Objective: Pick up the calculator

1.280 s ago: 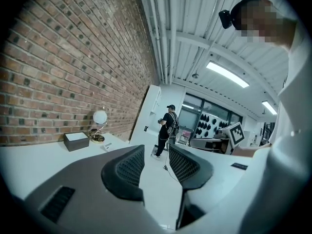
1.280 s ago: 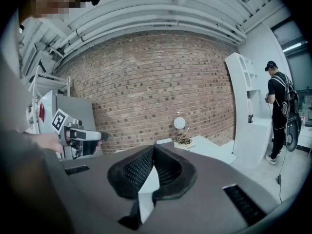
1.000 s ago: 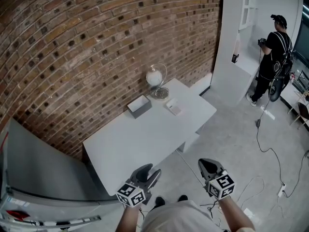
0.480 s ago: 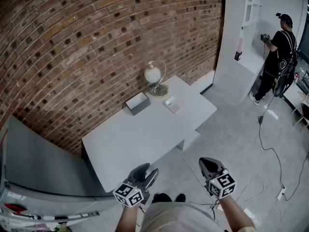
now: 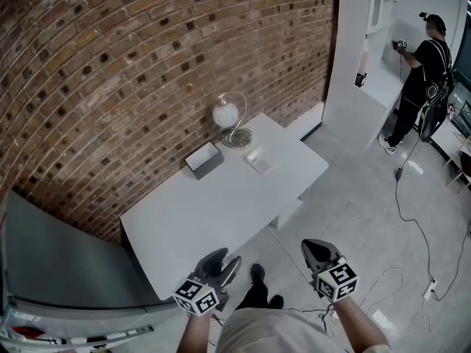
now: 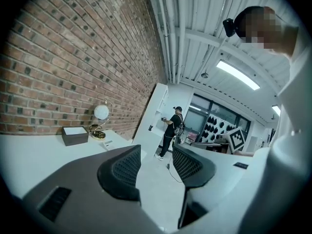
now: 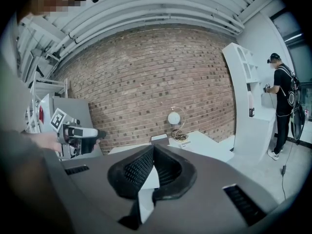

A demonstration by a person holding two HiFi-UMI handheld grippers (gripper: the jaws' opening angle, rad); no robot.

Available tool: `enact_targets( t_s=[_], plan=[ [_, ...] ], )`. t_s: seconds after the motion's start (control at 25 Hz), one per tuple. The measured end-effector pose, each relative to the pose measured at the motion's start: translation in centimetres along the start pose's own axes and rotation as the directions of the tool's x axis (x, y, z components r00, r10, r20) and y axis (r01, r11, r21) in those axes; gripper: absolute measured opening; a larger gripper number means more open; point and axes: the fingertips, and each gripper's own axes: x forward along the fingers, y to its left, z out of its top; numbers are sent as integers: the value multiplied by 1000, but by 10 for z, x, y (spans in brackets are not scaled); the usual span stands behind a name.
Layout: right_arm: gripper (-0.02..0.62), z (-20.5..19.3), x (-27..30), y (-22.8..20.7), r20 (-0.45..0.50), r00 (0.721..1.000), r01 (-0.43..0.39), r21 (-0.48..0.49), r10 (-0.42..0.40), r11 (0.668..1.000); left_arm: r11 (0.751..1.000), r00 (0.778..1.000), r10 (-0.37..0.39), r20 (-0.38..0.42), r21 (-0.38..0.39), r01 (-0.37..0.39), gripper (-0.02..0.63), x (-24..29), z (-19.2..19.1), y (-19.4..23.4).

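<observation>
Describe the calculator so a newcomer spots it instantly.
Start at the white table against the brick wall. At its far end stand a globe lamp and a dark box. The calculator lies just beside the lamp's base, nearer the table's open edge: small, pale and flat, the lowest of the three.

A white table (image 5: 221, 212) stands by the brick wall (image 5: 147, 65). At its far end sit a dark box (image 5: 204, 160), a round lamp (image 5: 226, 114) and a small white calculator (image 5: 257, 160).
</observation>
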Motion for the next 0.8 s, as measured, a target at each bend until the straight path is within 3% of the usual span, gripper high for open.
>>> enact_targets(
  t_s=[0.8],
  plan=[
    [12,41,160,-75,-54,995,83,16,-82,996,993,989,-107,-105,44,112,227,125,56,137]
  ],
)
